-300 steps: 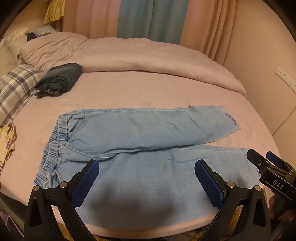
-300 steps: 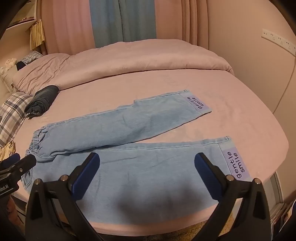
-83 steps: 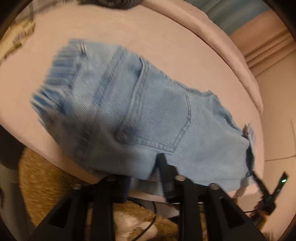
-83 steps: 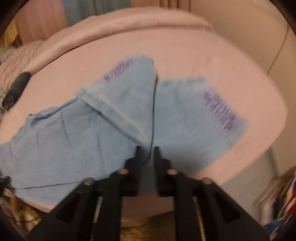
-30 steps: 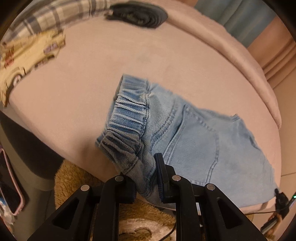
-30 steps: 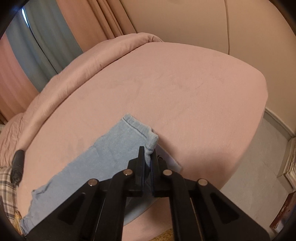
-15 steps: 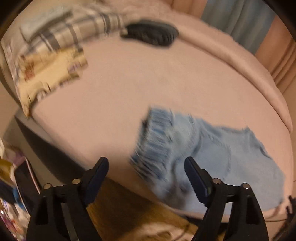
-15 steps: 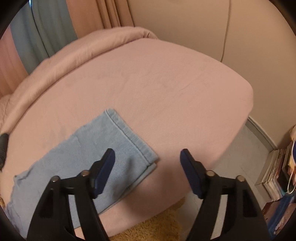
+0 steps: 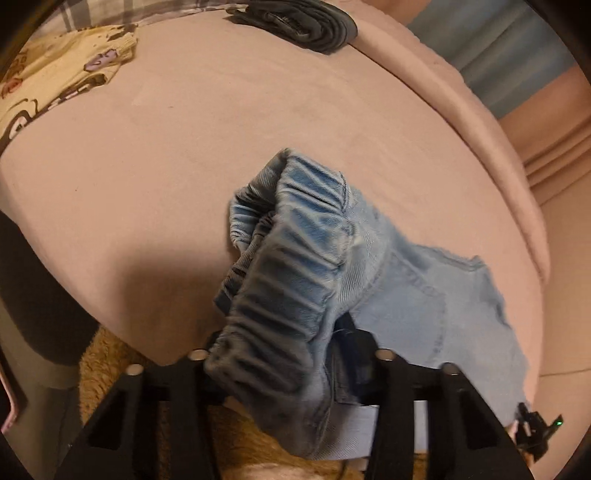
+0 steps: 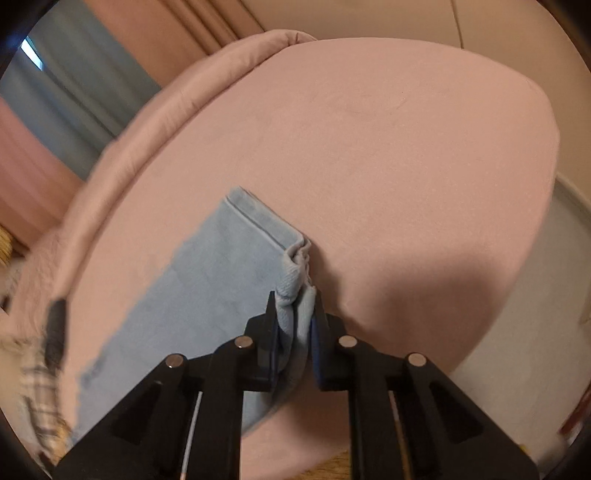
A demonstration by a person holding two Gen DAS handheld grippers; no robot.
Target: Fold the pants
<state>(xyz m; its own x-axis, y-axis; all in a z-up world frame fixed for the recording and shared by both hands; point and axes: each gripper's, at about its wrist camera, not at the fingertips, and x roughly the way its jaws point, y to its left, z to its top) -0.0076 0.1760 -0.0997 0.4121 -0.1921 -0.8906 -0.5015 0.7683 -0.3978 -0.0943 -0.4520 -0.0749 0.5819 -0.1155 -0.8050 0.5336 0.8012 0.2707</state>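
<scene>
The light blue denim pants (image 9: 417, 291) lie folded lengthwise on the pink bed (image 9: 184, 155). My left gripper (image 9: 295, 354) is shut on the elastic waistband (image 9: 291, 266), which bunches up and drapes over the fingers. In the right wrist view the pants (image 10: 207, 280) run away to the left. My right gripper (image 10: 295, 325) is shut on the near corner of the leg hems (image 10: 295, 273), lifting it slightly off the bed (image 10: 406, 155).
A folded dark garment (image 9: 299, 22) lies at the far side of the bed, with a yellow patterned cloth (image 9: 55, 81) and plaid pillow at the left. A rolled pink duvet (image 10: 177, 110) lines the back. A tan rug (image 9: 107, 369) lies below the bed edge.
Half a second ago both grippers were open above the pants. Now both have closed again, the left on the waistband and the right on the hem corner.
</scene>
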